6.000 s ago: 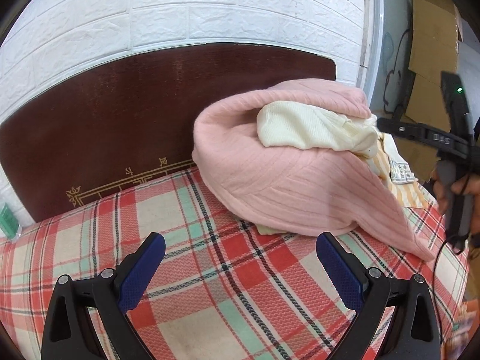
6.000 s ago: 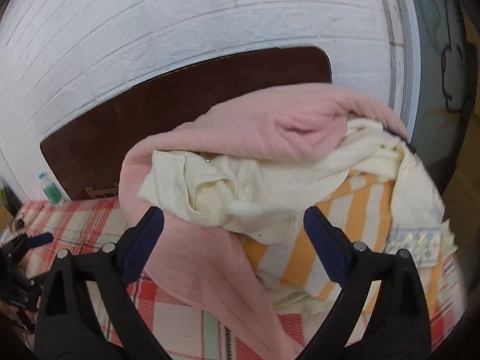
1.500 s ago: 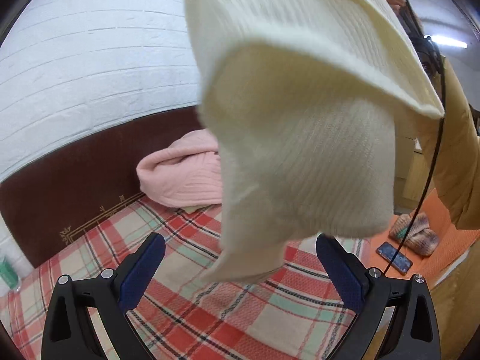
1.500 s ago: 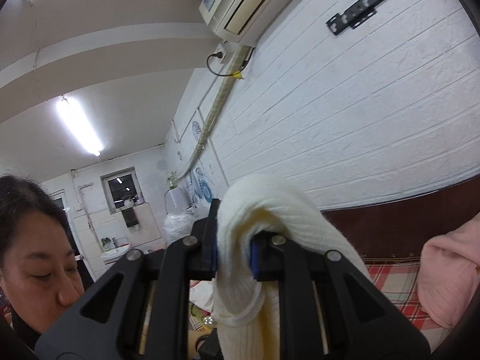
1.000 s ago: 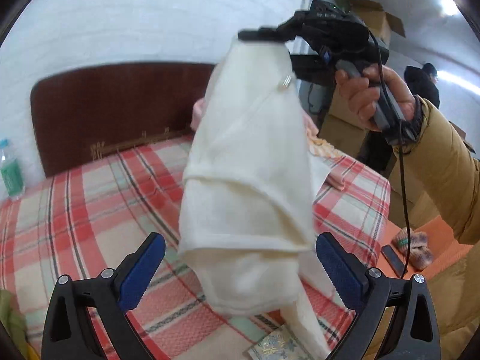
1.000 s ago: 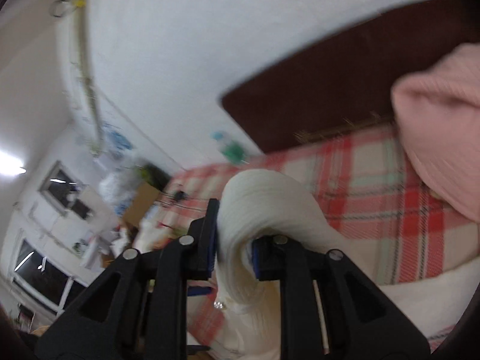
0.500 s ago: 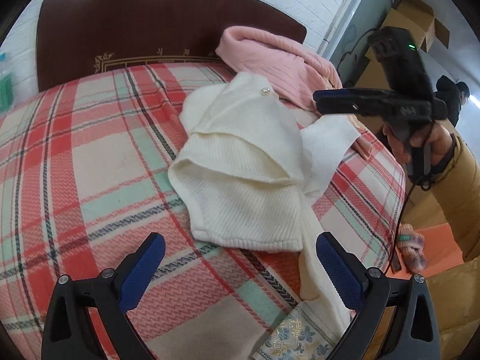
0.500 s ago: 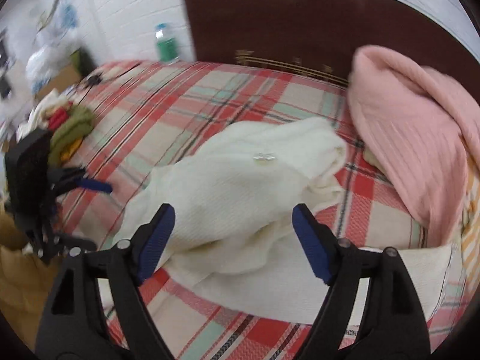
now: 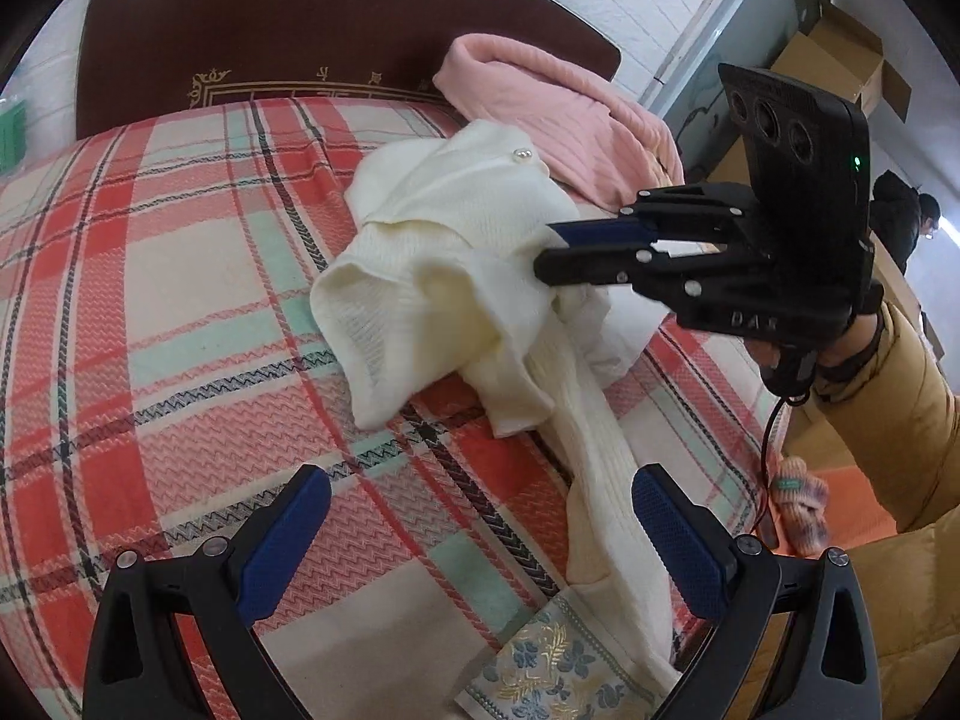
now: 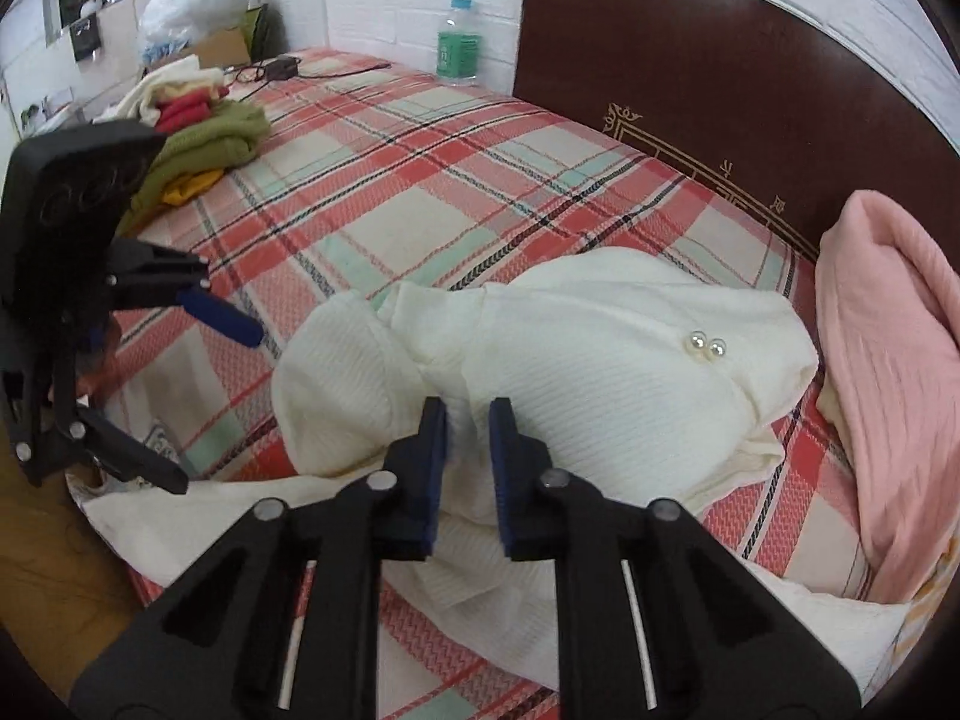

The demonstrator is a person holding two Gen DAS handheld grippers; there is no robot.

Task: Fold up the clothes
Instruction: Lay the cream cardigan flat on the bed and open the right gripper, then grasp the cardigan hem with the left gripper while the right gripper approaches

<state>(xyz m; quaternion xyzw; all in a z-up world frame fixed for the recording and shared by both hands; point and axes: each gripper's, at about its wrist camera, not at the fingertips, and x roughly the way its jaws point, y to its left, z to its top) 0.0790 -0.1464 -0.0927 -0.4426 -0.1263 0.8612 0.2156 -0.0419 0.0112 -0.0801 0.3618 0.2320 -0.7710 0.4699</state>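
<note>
- Cream sweater (image 9: 456, 264): left wrist view. It lies crumpled on the plaid bedspread (image 9: 150, 276) at about 12 o'clock from my left gripper (image 9: 480, 534), with one long sleeve trailing toward 5 o'clock, over the mattress edge.
- My left gripper stands wide open and empty; the sleeve runs just inside its right pad without being pinched.
- My right gripper (image 9: 543, 252) comes in from 3 o'clock, its tips at a raised fold of the sweater. The pink garment (image 9: 558, 120) sits behind, at 1 o'clock, against the headboard (image 9: 336, 18).
- Cream sweater (image 10: 600, 372): right wrist view. It fills the centre, two pearl buttons (image 10: 707, 346) at 2 o'clock from my right gripper (image 10: 468, 420).
- The right jaws are closing, with only a narrow gap left; sweater fabric bunches between the pads, and I judge it to be pinched.
- My left gripper (image 10: 198, 396) waits at 9 o'clock, open. A stack of folded clothes (image 10: 198, 132) lies at 10 o'clock.
- Step in hand, as I judge it: spreading the sweater flat before any fold.
- Next move calls for the left gripper to take the sleeve or hem so that both grippers can draw the garment out flat.
</note>
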